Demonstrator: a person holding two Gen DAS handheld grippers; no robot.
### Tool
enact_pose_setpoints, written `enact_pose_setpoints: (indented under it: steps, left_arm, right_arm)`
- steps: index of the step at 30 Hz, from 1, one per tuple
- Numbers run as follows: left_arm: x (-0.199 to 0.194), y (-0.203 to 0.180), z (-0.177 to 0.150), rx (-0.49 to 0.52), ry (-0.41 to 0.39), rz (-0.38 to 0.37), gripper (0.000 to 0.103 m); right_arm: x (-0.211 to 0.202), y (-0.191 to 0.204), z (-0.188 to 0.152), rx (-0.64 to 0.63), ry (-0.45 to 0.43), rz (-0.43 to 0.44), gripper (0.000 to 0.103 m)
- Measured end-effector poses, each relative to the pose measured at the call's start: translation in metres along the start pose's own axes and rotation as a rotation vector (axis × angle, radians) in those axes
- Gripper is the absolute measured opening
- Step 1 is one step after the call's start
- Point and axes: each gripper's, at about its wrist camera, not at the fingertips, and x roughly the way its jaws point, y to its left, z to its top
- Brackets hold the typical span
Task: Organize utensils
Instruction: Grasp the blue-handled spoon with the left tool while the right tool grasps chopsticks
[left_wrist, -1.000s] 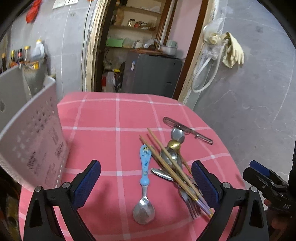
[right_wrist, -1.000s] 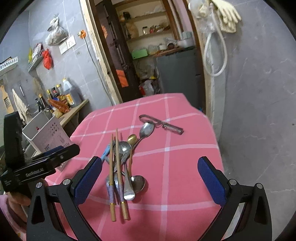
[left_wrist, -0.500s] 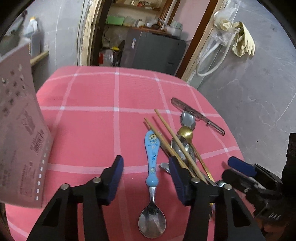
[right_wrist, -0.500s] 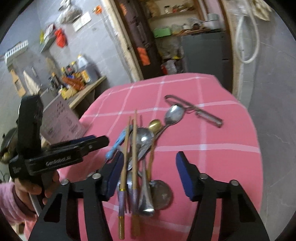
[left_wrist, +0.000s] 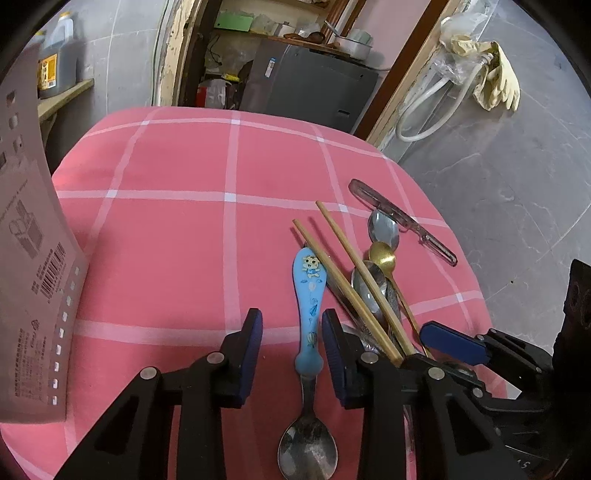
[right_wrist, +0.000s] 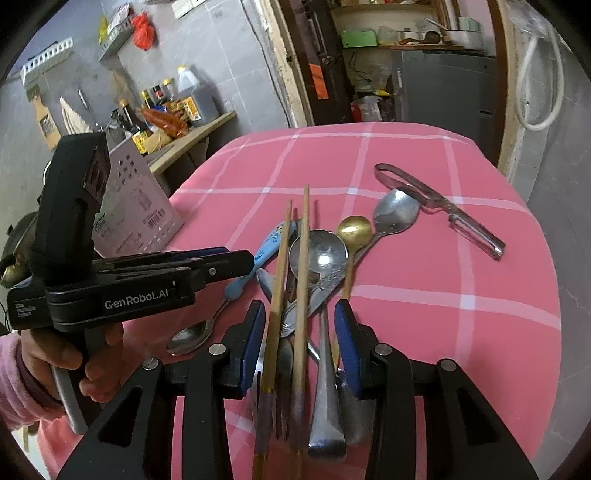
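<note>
Starting at the left edge of the worktop (left_wrist: 155, 229), you have the perforated grey holder (left_wrist: 33, 258) standing upright, the likely home for all this. Your left tongs (left_wrist: 291, 345) are closing around the blue-handled spoon (left_wrist: 309, 295), which lies flat on the pink checked cloth near the front edge; the pads straddle the narrow foot of its handle but do not yet press on it. That plastic handle is light, stiff and smooth, so take it where it thickens, not on the thin metal neck.

Just to its right sits the pile: two wooden chopsticks (right_wrist: 301, 266) lying across steel spoons (right_wrist: 319, 254), a fork and a gold spoon (right_wrist: 354, 230). Your right tongs (right_wrist: 300, 345) are closing over the chopstick ends and several steel handles at once, not yet gripping. Expect polished steel to slip and chopsticks to roll; I judge a bundled grab will shed pieces. Toward the right edge, the peeler (right_wrist: 439, 205) lies apart.
</note>
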Motion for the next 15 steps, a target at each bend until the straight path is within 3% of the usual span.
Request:
enact_pose_setpoints:
  steps: [4, 9, 15]
  left_arm:
    - [0.001, 0.000, -0.001, -0.003, -0.004, -0.001, 0.031]
    - [0.002, -0.001, -0.001, -0.003, 0.003, -0.010, 0.028]
    - [0.009, -0.011, 0.004, 0.021, 0.033, -0.011, 0.024]
  right_arm:
    - [0.005, 0.003, 0.001, -0.026, 0.025, -0.025, 0.027]
    - [-0.001, -0.004, 0.001, -0.001, 0.019, -0.034, 0.013]
    - [-0.016, -0.022, -0.004, 0.048, 0.022, -0.061, 0.011]
